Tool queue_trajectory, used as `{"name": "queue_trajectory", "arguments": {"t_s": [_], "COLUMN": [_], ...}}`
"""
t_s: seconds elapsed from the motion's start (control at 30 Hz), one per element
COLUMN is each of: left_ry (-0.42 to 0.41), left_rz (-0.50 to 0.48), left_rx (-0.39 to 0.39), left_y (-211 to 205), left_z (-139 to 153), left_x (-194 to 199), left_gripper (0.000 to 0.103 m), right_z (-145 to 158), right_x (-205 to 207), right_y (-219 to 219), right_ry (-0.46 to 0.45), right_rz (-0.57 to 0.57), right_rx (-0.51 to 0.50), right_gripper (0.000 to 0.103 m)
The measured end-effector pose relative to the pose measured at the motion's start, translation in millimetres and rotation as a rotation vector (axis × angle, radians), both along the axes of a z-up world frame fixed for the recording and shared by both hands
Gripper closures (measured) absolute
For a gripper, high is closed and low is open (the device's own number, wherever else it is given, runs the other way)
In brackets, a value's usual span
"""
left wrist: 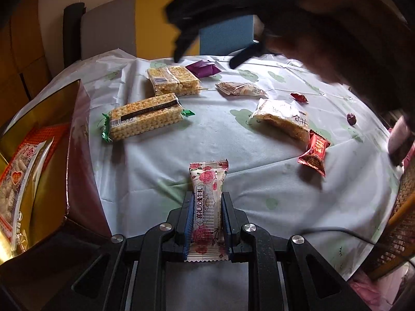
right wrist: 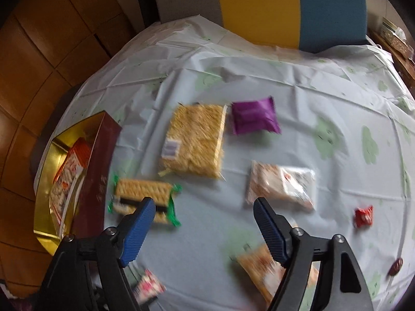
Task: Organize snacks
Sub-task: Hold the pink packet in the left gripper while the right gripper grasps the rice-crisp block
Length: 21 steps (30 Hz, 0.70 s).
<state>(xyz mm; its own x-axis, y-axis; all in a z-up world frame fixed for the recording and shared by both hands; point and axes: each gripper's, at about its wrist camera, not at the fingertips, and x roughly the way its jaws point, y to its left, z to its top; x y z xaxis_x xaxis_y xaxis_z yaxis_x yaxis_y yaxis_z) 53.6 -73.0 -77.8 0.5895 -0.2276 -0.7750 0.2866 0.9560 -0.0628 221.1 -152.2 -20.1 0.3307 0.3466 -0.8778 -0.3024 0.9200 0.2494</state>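
blue-padded left gripper (left wrist: 207, 202) pinches the rose-print candy (left wrist: 207, 207); right gripper (right wrist: 203, 204) spread, empty.

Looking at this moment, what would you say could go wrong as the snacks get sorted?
1. The left gripper clamps the rose-print candy only by its lower half; it might slip on the way to the gold-lined box.
2. The right gripper, open, hovers above the green-ended wafer pack; a careless descent could crush it.

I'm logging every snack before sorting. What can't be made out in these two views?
- Gift box, left wrist view: contents cut off by the frame edge.
- Purple packet, right wrist view: print lost to motion blur.
- Small dark item, left wrist view: too small to identify.
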Motion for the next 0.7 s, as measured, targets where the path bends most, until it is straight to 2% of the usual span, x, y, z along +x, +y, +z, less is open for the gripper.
{"name": "queue_trajectory", "arguments": {"t_s": [0.1,0.3,0.37,0.57,0.63,0.7], "left_ry": [-0.003,-0.006,-0.006,-0.003,-0.005,-0.008], "left_rz": [-0.002,-0.003,-0.004,-0.006,-0.006,-0.006], "left_rx": [-0.004,-0.013,-0.015,-0.021,-0.019,-0.015], "left_y": [0.2,0.8,1.5,3.6,3.3,3.1], "left_z": [-0.3,-1.0,-1.3,-2.4,-2.1,-2.2], "left_x": [-0.2,-1.3,-0.9,1.3,1.2,1.4], "left_gripper": [0.083,0.083,0.083,0.083,0.083,0.083], "right_z": [-4.6,-18.9,-24.0,-41.6,-50.9,-51.1], "right_x": [23.8,62.0,69.3,77.5,77.2,71.5], "right_y": [21.6,37.1,42.9,63.5,66.7,68.6], "right_ry": [0.005,0.044,0.054,0.075,0.087,0.052], "right_rz": [-0.01,-0.091,-0.098,-0.069,-0.051,-0.039], "right_rx": [-0.036,-0.064,-0.082,-0.145,-0.157,-0.185], "right_gripper": [0.017,0.011,0.008,0.008,0.022,0.029]}}
